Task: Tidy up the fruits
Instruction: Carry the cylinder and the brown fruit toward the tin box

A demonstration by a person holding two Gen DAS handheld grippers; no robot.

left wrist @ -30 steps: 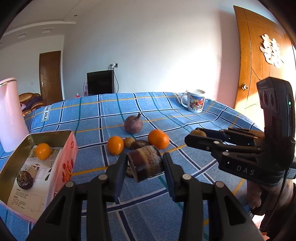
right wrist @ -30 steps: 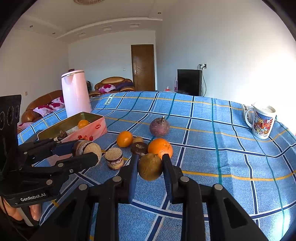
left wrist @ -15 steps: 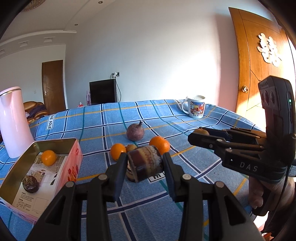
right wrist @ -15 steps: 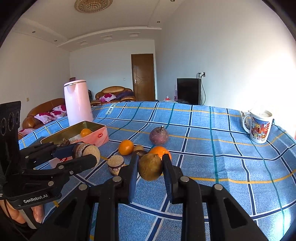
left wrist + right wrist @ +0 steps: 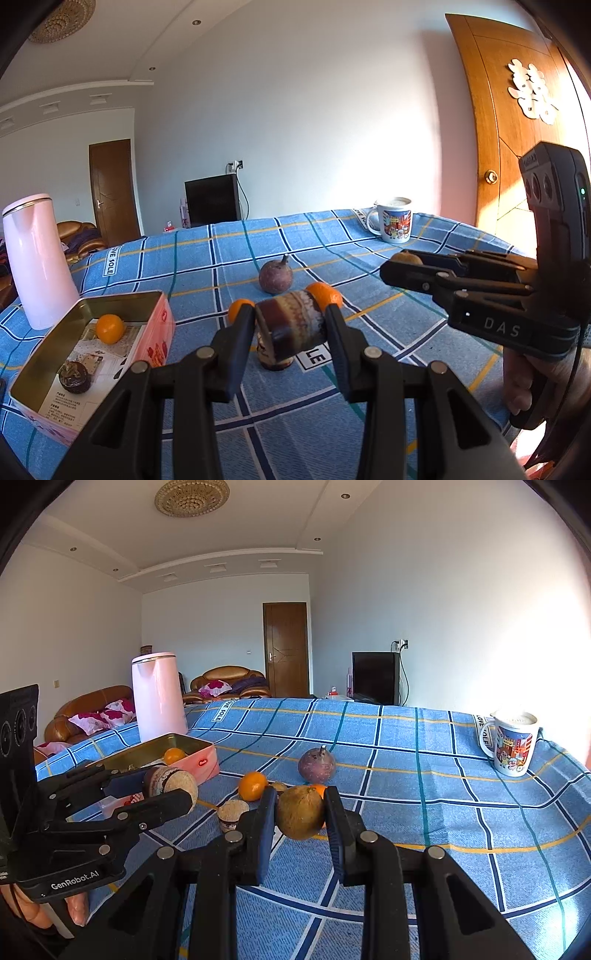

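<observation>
The left gripper (image 5: 290,326) is clamped on a brown-and-cream banded, drum-shaped fruit piece (image 5: 291,328); the right gripper (image 5: 300,812) is closed on a round tan-brown fruit (image 5: 301,812). Compared with a second earlier, both loads are seen raised clear of the blue checked tablecloth (image 5: 369,258), so lifting is judged finished and carrying next. The open pink-sided metal tin (image 5: 159,325), at near left, already holds a small orange (image 5: 109,328) and a dark fruit (image 5: 75,376); more fruit lies loose mid-table.
</observation>
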